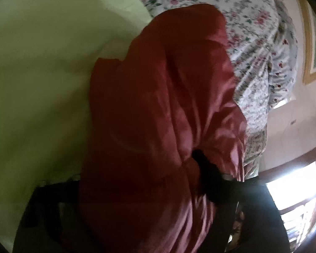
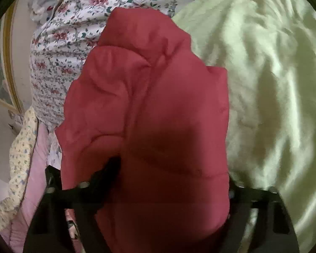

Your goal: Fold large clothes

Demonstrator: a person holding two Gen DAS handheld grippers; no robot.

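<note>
Through my left wrist camera, the red padded garment (image 1: 164, 116) fills the middle, bunched and hanging over my left gripper (image 1: 141, 181). One black finger (image 1: 206, 175) presses into the cloth from the right; the other is buried under the folds at the left, so the jaws are closed on a thick wad of the garment. Taking the garment as my mark, the pale green sheet (image 1: 42, 73) lies to its left, the flowered bedding (image 1: 252, 42) above and to its right, a framed picture (image 1: 311, 42) beyond that, and a bright window (image 1: 295, 189) at lower right.

Through my right wrist camera, the same red garment (image 2: 153, 126) sits between the fingers of my right gripper (image 2: 170, 181), one black finger (image 2: 107, 175) dug into its left side and the other hidden behind its right edge; the jaws clamp the padding. Here the green sheet (image 2: 263, 84) lies to the garment's right, the flowered bedding (image 2: 63, 48) above and left, and a pink cloth (image 2: 38, 158) at lower left.
</note>
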